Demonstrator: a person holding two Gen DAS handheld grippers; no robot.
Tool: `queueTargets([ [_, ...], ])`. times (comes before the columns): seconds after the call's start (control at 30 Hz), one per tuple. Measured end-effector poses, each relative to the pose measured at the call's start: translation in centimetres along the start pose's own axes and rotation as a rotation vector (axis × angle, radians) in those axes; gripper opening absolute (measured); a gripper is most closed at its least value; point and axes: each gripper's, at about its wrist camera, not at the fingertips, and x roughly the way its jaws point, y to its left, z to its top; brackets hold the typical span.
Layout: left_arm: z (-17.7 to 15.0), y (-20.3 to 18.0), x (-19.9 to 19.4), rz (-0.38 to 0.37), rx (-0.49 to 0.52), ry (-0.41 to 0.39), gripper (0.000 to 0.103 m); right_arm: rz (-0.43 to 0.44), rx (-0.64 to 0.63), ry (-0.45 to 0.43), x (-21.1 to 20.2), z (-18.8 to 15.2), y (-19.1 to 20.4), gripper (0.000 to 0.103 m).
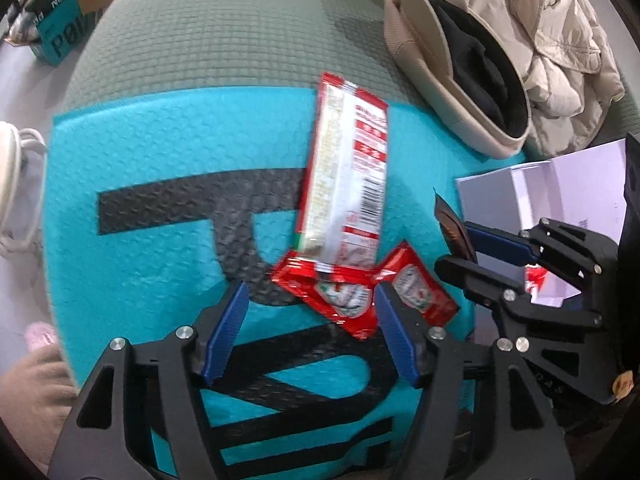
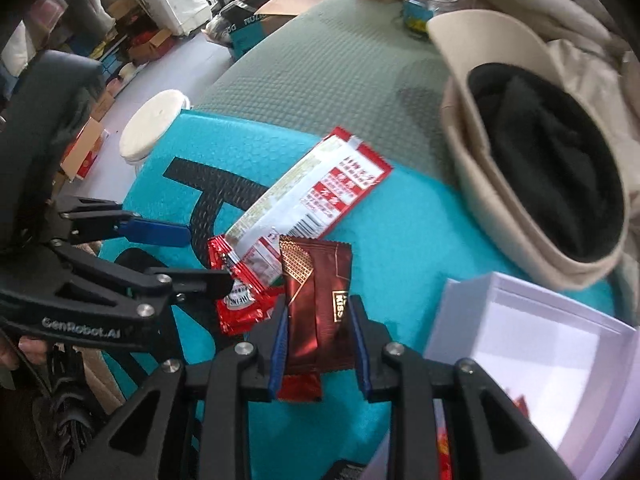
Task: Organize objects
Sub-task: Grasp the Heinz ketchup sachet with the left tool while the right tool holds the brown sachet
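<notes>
On the teal bubble mailer [image 1: 160, 152] spread across a grey-green textured mat [image 1: 224, 40], I work from left to right. My left gripper [image 1: 310, 332] hangs with its jaws wide apart and holding nothing, its blue pads straddling a red ketchup sachet [image 1: 336, 292] without pinching it, as best the left wrist view shows. A second ketchup sachet [image 1: 416, 284] lies just beside the first, past the right-hand pad. A long red-and-white snack wrapper [image 1: 348, 168] rests with its lower end overlapping the first sachet. Further right, my right gripper [image 2: 318, 344] has its jaws partly closed on a dark red KISS chocolate packet [image 2: 316, 308]; the pads sit at both its edges, and the packet looks held off the mailer. At far right stands an open white box [image 2: 532, 344], which I judge to be the destination, with something red already showing in it. A beige cap [image 2: 520, 184] lined in black lies behind the box.

To finish this step well, I should carry the chocolate packet level over the near wall of the box and part the jaws only once it is inside, keeping pressure light so the contents are not crushed. My left jaws should wait clear of that path, then close squarely on the nearer sachet, sliding it free of the overlapping wrapper, not lifting both.
</notes>
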Motion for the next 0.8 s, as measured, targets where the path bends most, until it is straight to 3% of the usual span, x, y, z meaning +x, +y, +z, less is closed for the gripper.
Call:
queueTargets([
  [0.2,-0.6,-2.7,-0.4,-0.007,0.105,-0.009,0.064,-0.013,0.034,-0.008,-0.9,-1.4,0.1,0.028],
  [0.33,-0.3,-4.1,-0.1,-0.043,0.117,0.002,0.064,-0.044,0.041,-0.031,-2.8,-2.5,-1.1,0.028],
  [0.53,0.3,-5.3,1.9,-0.108,-0.006,0.070,0.064,-0.077,0.086,-0.054,-4.8,-4.0,-2.7,0.028],
  [0.7,0.6,-6.8,3.3,-0.015,-0.073,0.095,0.064,-0.095,0.133,-0.062,-5.4,-4.9,-4.3,0.028],
  [0.77,0.6,-7.2,3.4,0.035,-0.096,0.090,0.054,-0.095,0.139,-0.068,-5.7,-5.1,-4.6,0.028],
  [0.8,0.5,-7.4,3.4,0.082,-0.099,0.084,0.041,-0.095,0.139,-0.071,-6.0,-5.3,-4.7,0.028],
])
